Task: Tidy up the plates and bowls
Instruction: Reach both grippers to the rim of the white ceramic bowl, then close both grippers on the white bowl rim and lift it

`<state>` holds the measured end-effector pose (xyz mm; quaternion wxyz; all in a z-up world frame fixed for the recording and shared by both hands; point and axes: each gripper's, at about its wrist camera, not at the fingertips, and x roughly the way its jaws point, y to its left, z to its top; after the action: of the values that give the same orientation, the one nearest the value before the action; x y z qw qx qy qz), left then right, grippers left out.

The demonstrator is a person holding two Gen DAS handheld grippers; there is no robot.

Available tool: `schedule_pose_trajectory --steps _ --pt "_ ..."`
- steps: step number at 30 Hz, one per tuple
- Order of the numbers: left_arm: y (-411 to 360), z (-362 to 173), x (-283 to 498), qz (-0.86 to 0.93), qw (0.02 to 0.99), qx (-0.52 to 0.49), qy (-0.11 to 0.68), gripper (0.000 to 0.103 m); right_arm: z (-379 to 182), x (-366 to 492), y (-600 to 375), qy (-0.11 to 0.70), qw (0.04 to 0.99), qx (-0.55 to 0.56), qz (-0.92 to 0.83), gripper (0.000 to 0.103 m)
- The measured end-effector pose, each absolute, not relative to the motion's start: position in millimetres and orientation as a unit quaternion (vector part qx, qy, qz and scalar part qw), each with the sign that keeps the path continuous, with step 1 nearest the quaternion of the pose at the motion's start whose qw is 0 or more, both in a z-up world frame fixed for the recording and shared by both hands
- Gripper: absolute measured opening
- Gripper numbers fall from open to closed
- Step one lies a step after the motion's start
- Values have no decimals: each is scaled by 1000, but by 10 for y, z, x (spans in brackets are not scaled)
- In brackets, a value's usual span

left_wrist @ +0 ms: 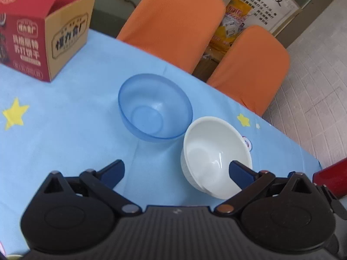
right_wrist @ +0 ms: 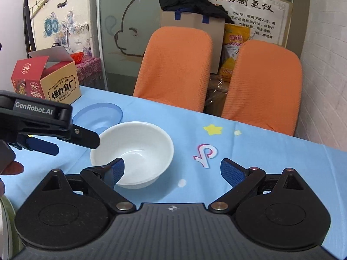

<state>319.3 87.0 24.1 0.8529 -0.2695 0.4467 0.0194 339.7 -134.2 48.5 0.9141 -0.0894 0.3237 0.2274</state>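
Between the left gripper (left_wrist: 176, 172) fingers there is only tablecloth: the jaws stand wide apart and hold nothing, though the right-hand pad (left_wrist: 239, 172) overlaps the near rim of the white bowl (left_wrist: 213, 151) in its wrist view. That bowl lies at about 1 o'clock from the left jaws, just ahead; the blue bowl (left_wrist: 155, 108) sits beyond it at 12 o'clock, the two rims almost touching. Both are round, so no long axis matters.

The right gripper (right_wrist: 172, 172) is equally wide open and empty, with the white bowl at its 11 o'clock, its left pad (right_wrist: 117, 170) crossing the near rim. Both grippers are close to the bowl; I judge the left one better placed to pinch the rim, its upper finger hanging right at it.

On the left gripper's body reads "GenRobot.AI". A red and tan carton (right_wrist: 46, 82) at 10 o'clock bears Chinese lettering. A wall poster (right_wrist: 249, 10) carries Chinese text too.
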Motion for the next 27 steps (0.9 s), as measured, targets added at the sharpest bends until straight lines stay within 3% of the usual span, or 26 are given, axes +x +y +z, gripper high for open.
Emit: schedule_pose_trajectory --steps 10,13,16,17,19,20,21,27 --pt "751 3 3446 45 831 -292 472 101 253 3704 -1144 355 896 -84 252 103" --pt "699 -9 3489 47 834 -274 476 93 179 3763 -1089 368 888 -92 261 103" --pt "680 10 3472 39 841 -261 473 83 141 3788 -1078 380 879 -89 273 103" --pt "669 13 3466 34 843 -257 472 76 135 3783 -1066 386 873 -84 285 103" --pt "622 22 3475 25 845 -242 476 33 124 3758 -1048 395 865 -81 299 69" --pt "594 30 3477 26 848 -230 476 19 141 3730 -1042 392 864 -84 306 61" --pt "576 26 3465 17 848 -228 478 18 163 3696 -1029 389 863 -88 309 57" --pt "449 215 3203 -14 857 -215 467 16 390 3451 -1155 371 872 -97 304 57"
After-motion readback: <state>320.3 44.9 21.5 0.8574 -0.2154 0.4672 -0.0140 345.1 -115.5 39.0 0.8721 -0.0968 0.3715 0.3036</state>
